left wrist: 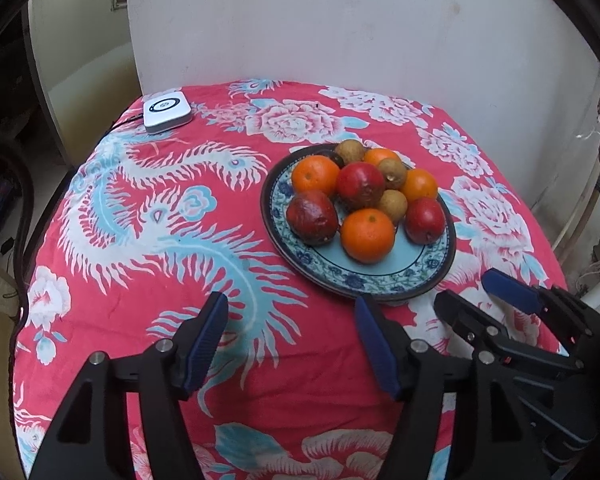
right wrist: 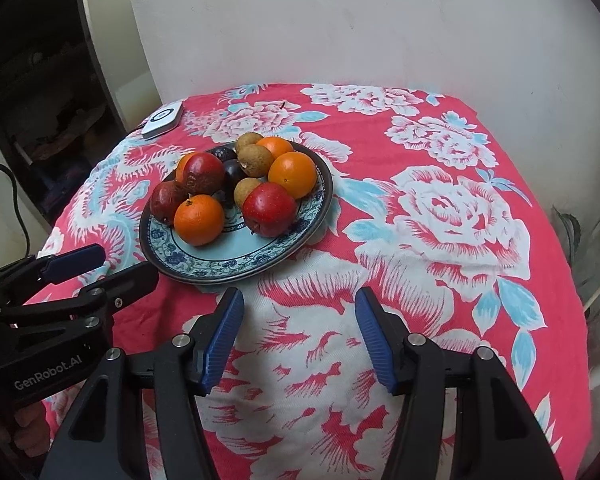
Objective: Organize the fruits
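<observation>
A blue-patterned plate [left wrist: 384, 276] [right wrist: 236, 260] sits on the red floral tablecloth. It holds a mixed pile of fruit: oranges [left wrist: 367, 234] [right wrist: 199, 219], red apples [left wrist: 425, 220] [right wrist: 269, 209], brown longans [left wrist: 392, 203] [right wrist: 255, 160] and dark plums [right wrist: 233, 171]. My left gripper [left wrist: 292, 314] is open and empty, near the plate's front left edge. My right gripper [right wrist: 299, 312] is open and empty, in front of the plate and to its right. Each gripper shows in the other's view: the right one [left wrist: 476, 292], the left one [right wrist: 120, 266].
A white square device [left wrist: 166, 109] [right wrist: 163, 120] with a cable lies at the table's far left corner. A white wall stands behind the table. The tablecloth [right wrist: 440, 208] spreads wide to the right of the plate. Dark furniture stands left of the table.
</observation>
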A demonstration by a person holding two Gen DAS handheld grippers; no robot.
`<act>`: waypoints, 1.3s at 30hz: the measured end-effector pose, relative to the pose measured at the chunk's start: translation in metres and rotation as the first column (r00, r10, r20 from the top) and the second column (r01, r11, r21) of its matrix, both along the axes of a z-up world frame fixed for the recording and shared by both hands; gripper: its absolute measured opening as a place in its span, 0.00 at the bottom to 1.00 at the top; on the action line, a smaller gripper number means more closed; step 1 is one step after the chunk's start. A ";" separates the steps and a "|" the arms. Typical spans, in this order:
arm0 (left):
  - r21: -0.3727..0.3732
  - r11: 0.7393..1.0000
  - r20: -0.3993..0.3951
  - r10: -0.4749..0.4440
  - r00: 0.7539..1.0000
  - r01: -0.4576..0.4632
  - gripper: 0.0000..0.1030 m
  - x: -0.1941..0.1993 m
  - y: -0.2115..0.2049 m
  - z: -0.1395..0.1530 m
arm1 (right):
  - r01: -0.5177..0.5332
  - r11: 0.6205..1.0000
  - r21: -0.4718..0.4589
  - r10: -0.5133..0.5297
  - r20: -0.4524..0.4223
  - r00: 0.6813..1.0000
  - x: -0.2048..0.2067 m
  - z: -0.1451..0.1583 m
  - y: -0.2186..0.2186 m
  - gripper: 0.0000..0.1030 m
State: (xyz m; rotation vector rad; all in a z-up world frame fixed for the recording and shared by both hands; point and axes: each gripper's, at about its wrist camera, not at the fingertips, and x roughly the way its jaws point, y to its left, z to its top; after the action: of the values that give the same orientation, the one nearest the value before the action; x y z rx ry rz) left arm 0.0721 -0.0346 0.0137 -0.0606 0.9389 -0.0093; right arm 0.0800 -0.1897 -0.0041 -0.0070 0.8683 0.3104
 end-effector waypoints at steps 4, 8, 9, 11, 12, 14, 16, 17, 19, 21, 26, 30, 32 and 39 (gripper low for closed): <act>0.001 1.000 -0.017 0.005 1.000 -0.005 0.68 0.001 0.000 -0.004 | 0.003 1.000 -0.007 -0.003 0.000 1.000 0.000 0.000 0.001 0.58; 0.018 1.000 -0.017 0.011 1.000 -0.011 0.68 0.000 0.000 -0.008 | 0.001 1.000 -0.016 -0.001 0.000 1.000 0.000 0.000 0.003 0.59; 0.017 1.000 -0.015 0.011 1.000 -0.011 0.68 0.000 0.000 -0.008 | 0.000 1.000 -0.016 0.000 0.000 1.000 0.000 0.000 0.003 0.59; 0.015 1.000 -0.013 0.013 1.000 -0.013 0.68 0.000 0.001 -0.009 | -0.002 1.000 -0.016 0.002 0.000 1.000 0.000 -0.001 0.003 0.60; 0.017 1.000 -0.011 0.015 1.000 -0.015 0.68 0.000 0.001 -0.009 | -0.002 1.000 -0.019 0.002 0.000 1.000 0.000 -0.001 0.004 0.60; 0.024 1.000 -0.006 0.016 1.000 -0.016 0.68 0.000 0.001 -0.009 | -0.003 1.000 -0.028 0.003 0.001 1.000 0.000 -0.001 0.005 0.60; 0.037 0.999 0.001 0.021 1.000 -0.021 0.68 -0.001 0.000 -0.010 | -0.004 0.999 -0.039 0.004 0.002 1.000 0.000 -0.001 0.007 0.61; 0.043 0.999 0.005 0.023 1.000 -0.023 0.68 -0.001 0.000 -0.010 | -0.005 0.999 -0.045 0.005 0.002 1.000 0.000 -0.001 0.007 0.61; 0.057 0.998 0.018 0.026 1.000 -0.027 0.68 -0.001 -0.001 -0.011 | -0.006 0.998 -0.058 0.006 0.003 1.000 0.000 -0.001 0.009 0.62; 0.062 0.998 0.032 0.029 0.999 -0.031 0.69 -0.003 0.000 -0.012 | -0.004 0.998 -0.068 0.004 0.003 1.000 0.000 -0.001 0.010 0.62; 0.059 0.998 0.032 0.031 0.999 -0.033 0.69 -0.002 0.001 -0.012 | -0.003 0.998 -0.070 0.003 0.003 1.000 -0.001 -0.001 0.011 0.62; 0.058 0.998 0.032 0.030 0.999 -0.032 0.70 -0.002 0.001 -0.012 | -0.002 0.998 -0.071 0.002 0.003 1.000 -0.001 -0.002 0.011 0.62; 0.058 0.998 0.032 0.030 0.999 -0.032 0.70 -0.002 0.001 -0.012 | -0.002 0.998 -0.070 0.003 0.003 1.000 -0.001 -0.002 0.011 0.62; 0.058 0.998 0.032 0.030 0.999 -0.032 0.70 -0.002 0.001 -0.013 | -0.002 0.997 -0.071 0.003 0.003 1.000 -0.001 -0.001 0.011 0.62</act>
State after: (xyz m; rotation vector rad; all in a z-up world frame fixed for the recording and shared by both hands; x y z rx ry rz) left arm 0.0704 -0.0336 0.0012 -0.0203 0.9068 0.0459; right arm 0.0794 -0.1792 -0.0055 -0.0742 0.8759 0.2818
